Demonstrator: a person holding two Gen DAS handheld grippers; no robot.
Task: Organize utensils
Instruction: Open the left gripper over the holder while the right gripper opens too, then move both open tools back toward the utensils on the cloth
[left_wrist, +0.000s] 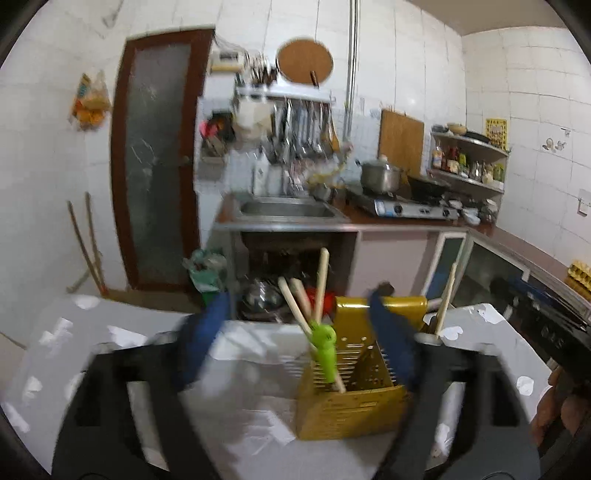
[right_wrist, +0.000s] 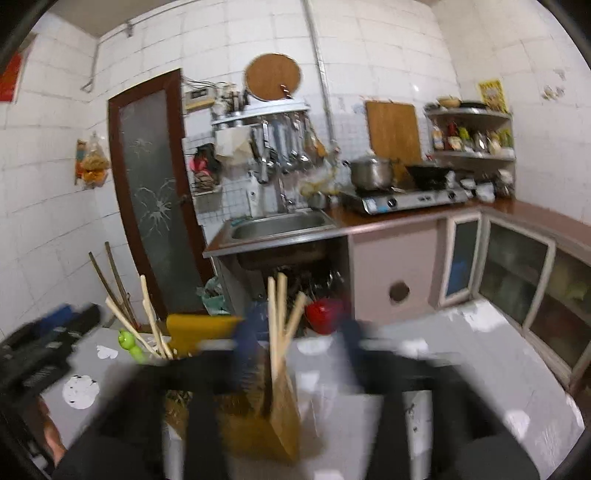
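Left gripper: blue-padded fingers spread wide, nothing between them, motion-blurred. The right-hand finger overlaps the yellow perforated metal utensil holder, which stands on the white speckled table at 5 o'clock in the left wrist view. Whether finger and holder touch cannot be determined. Inside the holder, pale wooden chopsticks lean toward 11 o'clock beside a lime-green plastic-handled utensil; its working end is hidden in the holder.

Right gripper: fingers wide apart, heavily blurred, gripping nothing. A cluster of wooden chopsticks rises from a tan compartment directly below; the compartment's base is smeared and indistinct.

Beyond, at 12 o'clock, a steel sink and a gas stove carrying a steel pot. A yellow wall label at 1 o'clock carries print too small to read. No brand is legible.
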